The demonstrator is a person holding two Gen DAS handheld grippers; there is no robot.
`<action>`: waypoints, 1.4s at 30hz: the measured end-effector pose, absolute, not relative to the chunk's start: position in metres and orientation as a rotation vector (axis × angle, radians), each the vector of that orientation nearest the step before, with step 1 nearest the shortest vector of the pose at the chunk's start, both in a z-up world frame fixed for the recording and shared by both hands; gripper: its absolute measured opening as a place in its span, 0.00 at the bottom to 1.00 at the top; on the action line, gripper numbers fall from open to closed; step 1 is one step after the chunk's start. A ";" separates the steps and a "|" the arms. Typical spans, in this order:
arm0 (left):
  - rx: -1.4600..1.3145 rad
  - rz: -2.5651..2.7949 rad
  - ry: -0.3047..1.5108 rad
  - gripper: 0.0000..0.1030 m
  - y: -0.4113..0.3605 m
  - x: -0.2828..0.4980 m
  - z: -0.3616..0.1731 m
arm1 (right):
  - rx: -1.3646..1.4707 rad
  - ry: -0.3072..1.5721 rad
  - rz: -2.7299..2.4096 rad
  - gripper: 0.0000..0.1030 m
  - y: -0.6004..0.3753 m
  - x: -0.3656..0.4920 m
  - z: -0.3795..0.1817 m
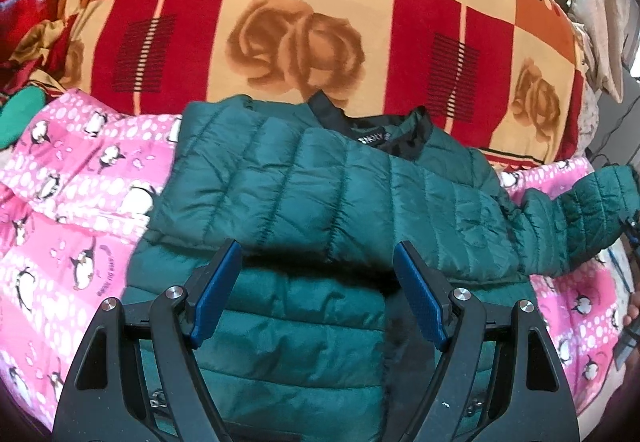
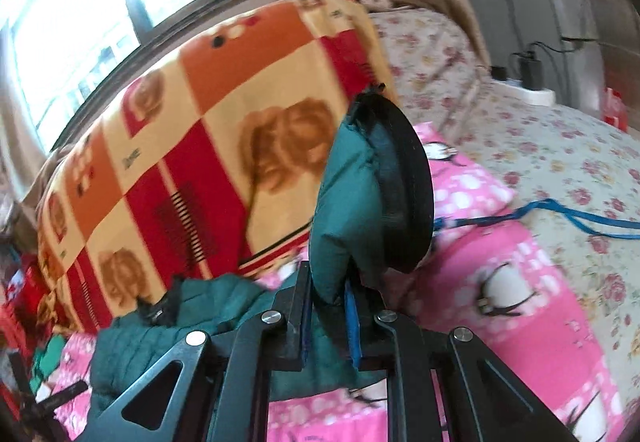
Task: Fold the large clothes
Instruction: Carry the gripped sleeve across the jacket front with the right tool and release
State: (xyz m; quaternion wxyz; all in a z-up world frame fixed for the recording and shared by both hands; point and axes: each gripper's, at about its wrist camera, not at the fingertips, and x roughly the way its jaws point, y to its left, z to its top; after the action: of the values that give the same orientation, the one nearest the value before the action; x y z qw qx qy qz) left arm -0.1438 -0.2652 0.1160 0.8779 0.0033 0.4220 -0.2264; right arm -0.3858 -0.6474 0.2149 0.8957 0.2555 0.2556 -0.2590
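A dark green quilted puffer jacket (image 1: 320, 194) lies on a pink penguin-print sheet (image 1: 72, 202), collar at the far side, one sleeve folded across its chest. My left gripper (image 1: 318, 266) is open and empty, just above the jacket's lower front. The other sleeve (image 1: 580, 218) stretches right and is lifted at its cuff. In the right wrist view my right gripper (image 2: 328, 302) is shut on that sleeve's cuff (image 2: 352, 202), which stands up between the blue pads, black lining showing. The jacket's body (image 2: 160, 334) lies lower left.
A big folded blanket with roses in orange, red and cream (image 1: 300, 22) lies beyond the jacket. A floral bedsheet (image 2: 560, 162) spreads right, with a blue cord (image 2: 580, 218) and a power strip with chargers (image 2: 528, 82). Red and green items (image 1: 24, 42) sit at the left.
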 end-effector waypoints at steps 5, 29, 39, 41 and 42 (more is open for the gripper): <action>0.020 -0.442 0.863 0.77 -0.258 -0.140 0.117 | 0.498 0.574 -0.450 0.12 -0.618 -0.362 0.210; 0.003 -0.394 0.882 0.77 -0.240 -0.126 0.104 | 0.469 0.763 -0.245 0.06 -0.536 -0.283 0.155; -0.006 -0.392 0.887 0.77 -0.232 -0.124 0.101 | 0.502 0.833 -0.231 0.06 -0.523 -0.263 0.134; -0.016 -0.389 0.889 0.77 -0.231 -0.123 0.100 | 0.476 0.834 -0.261 0.08 -0.526 -0.266 0.135; -0.021 -0.388 0.892 0.77 -0.230 -0.122 0.099 | 0.461 0.838 -0.269 0.15 -0.525 -0.265 0.136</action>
State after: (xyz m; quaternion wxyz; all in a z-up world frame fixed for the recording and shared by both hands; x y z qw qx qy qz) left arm -0.1221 -0.2299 0.0995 0.8840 -0.0102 0.4286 -0.1864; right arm -0.2651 -0.5248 0.1356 0.8791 0.2212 0.4020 -0.1289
